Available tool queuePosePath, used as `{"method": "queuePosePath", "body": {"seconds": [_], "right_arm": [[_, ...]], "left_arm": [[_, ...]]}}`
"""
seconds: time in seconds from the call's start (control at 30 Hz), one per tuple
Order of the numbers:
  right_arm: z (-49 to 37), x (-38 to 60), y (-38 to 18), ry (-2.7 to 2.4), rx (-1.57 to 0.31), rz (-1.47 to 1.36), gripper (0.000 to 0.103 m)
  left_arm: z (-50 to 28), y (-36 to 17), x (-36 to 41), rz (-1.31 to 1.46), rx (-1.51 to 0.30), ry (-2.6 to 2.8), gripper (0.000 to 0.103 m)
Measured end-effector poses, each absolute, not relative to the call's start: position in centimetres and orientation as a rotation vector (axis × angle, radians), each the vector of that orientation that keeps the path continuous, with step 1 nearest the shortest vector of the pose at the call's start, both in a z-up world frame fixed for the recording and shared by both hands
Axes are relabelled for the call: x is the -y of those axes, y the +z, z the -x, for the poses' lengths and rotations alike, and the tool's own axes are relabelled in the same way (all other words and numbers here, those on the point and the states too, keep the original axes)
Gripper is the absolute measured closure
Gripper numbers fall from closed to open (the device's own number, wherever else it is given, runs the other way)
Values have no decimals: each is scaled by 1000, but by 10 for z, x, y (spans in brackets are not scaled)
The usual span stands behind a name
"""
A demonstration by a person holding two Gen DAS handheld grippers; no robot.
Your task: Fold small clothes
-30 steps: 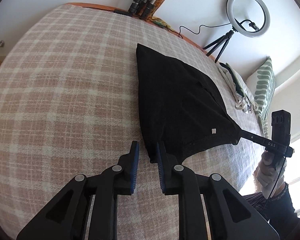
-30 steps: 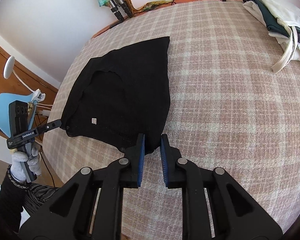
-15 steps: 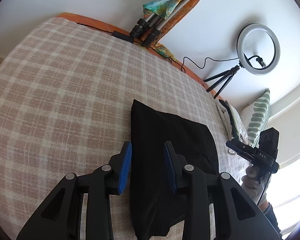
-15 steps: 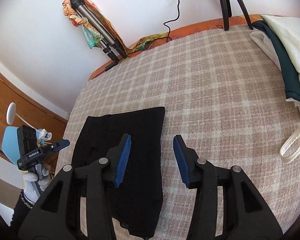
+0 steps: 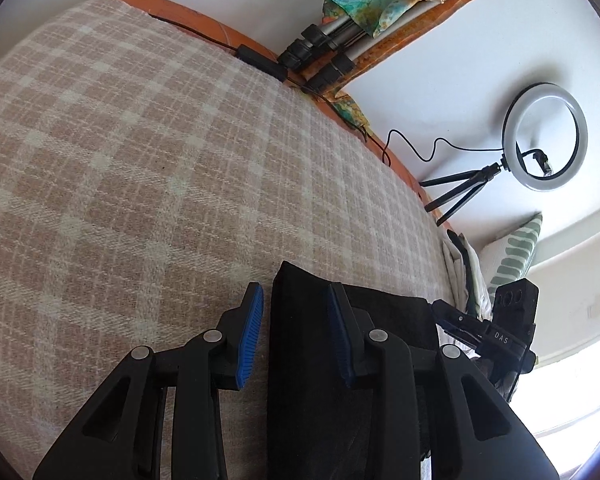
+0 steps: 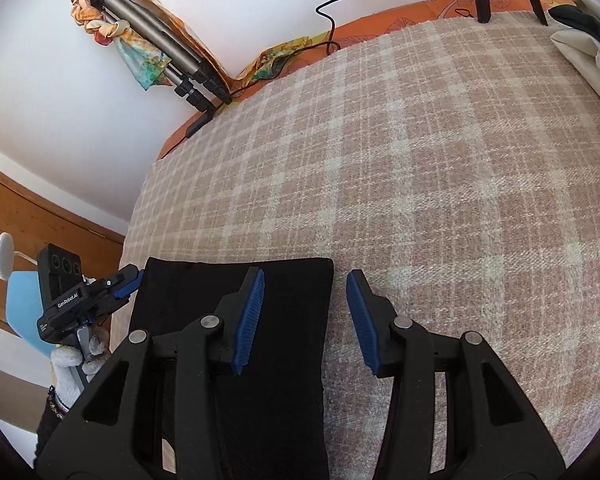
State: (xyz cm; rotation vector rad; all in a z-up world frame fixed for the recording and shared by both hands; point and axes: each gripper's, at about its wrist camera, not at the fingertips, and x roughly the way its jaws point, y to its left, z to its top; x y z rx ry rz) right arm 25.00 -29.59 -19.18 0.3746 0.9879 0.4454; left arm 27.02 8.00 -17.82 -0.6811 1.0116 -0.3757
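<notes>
A black garment (image 5: 300,360) lies folded flat on the pink plaid bed cover (image 5: 140,160). My left gripper (image 5: 294,334) is open above its left folded edge, holding nothing. In the right wrist view the same garment (image 6: 292,320) lies under my right gripper (image 6: 306,320), which is open and empty over its right edge. Each gripper shows in the other's view, the right one (image 5: 452,316) at the garment's right side and the left one (image 6: 128,284) at its left side.
A pile of white and dark green clothes (image 6: 580,40) lies at the bed's right side, next to a striped pillow (image 5: 512,256). A ring light on a tripod (image 5: 544,136) and a folded tripod with a colourful cloth (image 5: 340,40) stand by the wall.
Both grippers were shut on the garment's near corners, carried them over to fold it, then opened and let go. Both have since risen and tilted up.
</notes>
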Motion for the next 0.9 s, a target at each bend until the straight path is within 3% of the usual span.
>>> {"method": "queuePosePath", "body": {"seconds": [0.1, 0.17, 0.2, 0.3, 0.83, 0.9], "right_arm": [[-255, 294, -194, 447, -993, -379, 69], [-257, 293, -197, 446, -996, -383, 76], [-258, 293, -198, 446, -996, -385, 83], [-259, 293, -200, 444, -999, -391, 94], [-259, 285, -194, 337, -966, -323, 98], [-260, 290, -194, 351, -966, -363, 96]], "left_arm": [[-273, -179, -75, 664, -1009, -389, 75], [-275, -180, -73, 659, -1005, -402, 82], [-275, -180, -72, 653, -1003, -404, 95], [-273, -178, -70, 618, -983, -389, 99], [-273, -170, -80, 594, -925, -323, 102], [-273, -171, -82, 626, -948, -334, 97]]}}
